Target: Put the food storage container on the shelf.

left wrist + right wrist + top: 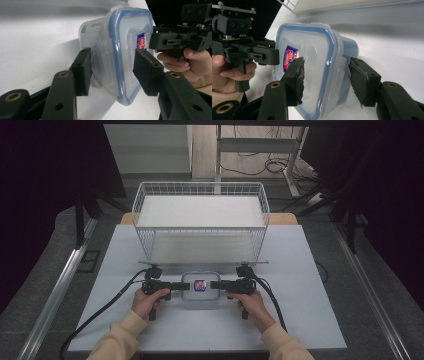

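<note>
A clear plastic food container with a blue-rimmed snap lid and a red-and-blue sticker on top sits on the white bench, toward the person's side, just in front of a white wire basket that stands at the far middle of the bench.

The left gripper comes in level from the container's left side, held in the person's left hand. In the left gripper view its fingers straddle the lid's side flap: one lies against the flap and the container wall, the other rests on the top of the lid. The jaws stand about half open, and contact looks made, so the flap edge is pinched between them.

The right gripper comes in from the opposite side in the right hand. In the right gripper view its fingers sit either side of the container's right edge, one pressed on the lid top beside the sticker, the other close to the latch flap on the wall, clamped about as tight as they go on that edge.

Black cables trail from both grippers toward the near edge
</note>
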Demonstrator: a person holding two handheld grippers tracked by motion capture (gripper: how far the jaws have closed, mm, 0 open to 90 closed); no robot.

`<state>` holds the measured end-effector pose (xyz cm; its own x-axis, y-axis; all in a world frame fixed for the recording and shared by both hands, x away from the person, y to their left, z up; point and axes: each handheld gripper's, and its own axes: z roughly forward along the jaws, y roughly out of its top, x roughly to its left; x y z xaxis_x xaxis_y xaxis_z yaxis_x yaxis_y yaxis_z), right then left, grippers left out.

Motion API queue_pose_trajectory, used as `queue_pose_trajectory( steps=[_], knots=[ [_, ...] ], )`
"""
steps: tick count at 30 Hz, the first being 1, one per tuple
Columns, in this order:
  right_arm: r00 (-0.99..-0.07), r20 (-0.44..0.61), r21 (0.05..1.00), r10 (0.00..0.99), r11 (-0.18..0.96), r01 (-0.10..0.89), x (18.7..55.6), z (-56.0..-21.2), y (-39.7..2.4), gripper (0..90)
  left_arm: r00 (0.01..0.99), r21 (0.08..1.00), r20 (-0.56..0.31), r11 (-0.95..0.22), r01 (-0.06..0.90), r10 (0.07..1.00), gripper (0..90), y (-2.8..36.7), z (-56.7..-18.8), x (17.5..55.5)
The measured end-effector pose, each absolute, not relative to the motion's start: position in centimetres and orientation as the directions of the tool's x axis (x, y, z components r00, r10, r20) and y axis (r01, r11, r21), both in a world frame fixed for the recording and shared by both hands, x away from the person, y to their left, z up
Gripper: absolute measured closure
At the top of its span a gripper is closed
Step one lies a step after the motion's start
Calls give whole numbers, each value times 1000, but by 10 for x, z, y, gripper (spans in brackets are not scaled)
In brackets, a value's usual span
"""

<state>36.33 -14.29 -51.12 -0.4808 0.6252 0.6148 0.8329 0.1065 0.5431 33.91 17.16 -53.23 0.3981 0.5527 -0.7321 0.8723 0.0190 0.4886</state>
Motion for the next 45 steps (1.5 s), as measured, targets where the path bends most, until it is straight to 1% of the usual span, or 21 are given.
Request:
queue_pose_trajectory(
  steps=[19,35,45],
  knots=[
    [-521,595,580,612,122,805,361,-506,-141,482,411,508,-720,22,861,560,519,175,-523,336],
    [-562,570,631,600,119,767,357,-490,-143,481,443,549,-702,28,835,558,523,173,-506,332],
    [-588,548,668,595,113,736,353,-477,-145,481,478,586,-673,14,810,564,523,172,-489,330]
  ],
)
